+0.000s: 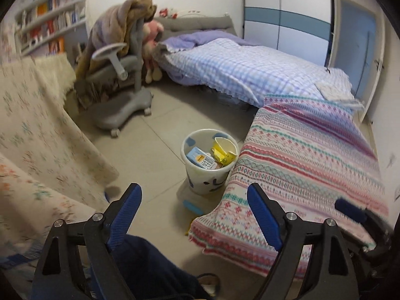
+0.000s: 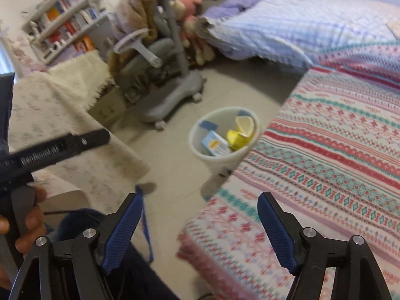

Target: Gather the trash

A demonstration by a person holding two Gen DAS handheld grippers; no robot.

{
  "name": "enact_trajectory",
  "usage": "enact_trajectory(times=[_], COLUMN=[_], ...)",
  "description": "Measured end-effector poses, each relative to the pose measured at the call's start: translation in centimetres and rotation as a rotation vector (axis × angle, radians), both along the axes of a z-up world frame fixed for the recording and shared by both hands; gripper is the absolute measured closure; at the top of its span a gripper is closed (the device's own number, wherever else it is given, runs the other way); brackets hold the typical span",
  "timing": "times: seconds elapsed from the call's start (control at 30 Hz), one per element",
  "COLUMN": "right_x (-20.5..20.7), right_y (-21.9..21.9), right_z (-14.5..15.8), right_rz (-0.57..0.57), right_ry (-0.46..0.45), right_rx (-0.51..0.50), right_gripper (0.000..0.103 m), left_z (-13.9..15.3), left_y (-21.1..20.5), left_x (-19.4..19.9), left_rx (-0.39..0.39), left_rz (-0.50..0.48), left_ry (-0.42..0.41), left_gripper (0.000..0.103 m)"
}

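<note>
Bin (image 1: pixel 209 161) is sitting upright on the floor (image 1: pixel 155 135) in the left wrist view, mouth facing up, long axis vertical, pressed against the edge of the patterned blanket (image 1: pixel 312 165); it is holding a blue carton (image 1: pixel 201 159) and yellow wrappers (image 1: pixel 221 153). Left tool (image 1: pixel 193 215) is hanging released and empty, fingers spread wide, aimed toward the bin from above. Something small and blue (image 1: pixel 192 206) is lying on the floor just beside the bin base, too unclear to name. Right wrist view is showing the same bin (image 2: pixel 223 137), carton lying tilted inside, with the right tool (image 2: pixel 200 230) also released and holding nothing. My read: both are scanning for the next piece of trash, so I'd be checking the floor by the bin base and under the blanket edge, approaching low, and closing across the short side of whatever is picked.
</note>
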State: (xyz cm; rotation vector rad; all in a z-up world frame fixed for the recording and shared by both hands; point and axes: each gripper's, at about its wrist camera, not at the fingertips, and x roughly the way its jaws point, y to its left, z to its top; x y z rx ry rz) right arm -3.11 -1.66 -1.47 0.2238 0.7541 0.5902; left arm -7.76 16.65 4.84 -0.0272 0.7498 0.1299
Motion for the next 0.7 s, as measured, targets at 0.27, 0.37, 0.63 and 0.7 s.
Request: enact_trajectory(times=[0.27,0.37,0.63,0.7], right_x=[-3.8,-4.1,-4.5,-4.5], right_y=[0.0,0.4,-1.1,-1.5], right_z=[2.0,1.4,0.9,1.1], right_rz=[0.011,0.002,-0.026,-0.024], right_ry=[-0.09,-0.104,-0.135,-0.132], right_rx=[0.066,0.014,-0.011,0.014], right_gripper=[0.004,0.004,0.004,0.003], left_z=[0.8,1.2,1.5,1.5], left_y=[-1.5,-2.2,-3.5,-3.6], left_x=[-1.6,-1.9,-2.3,-2.3], left_rx=[0.072,0.108,0.103,0.098], left_rz=[0.025,0.022,0.013,0.009], left_ry=[-0.015,-0.034,-0.039,-0.039], left_gripper=[0.014,0.014,0.014,0.014])
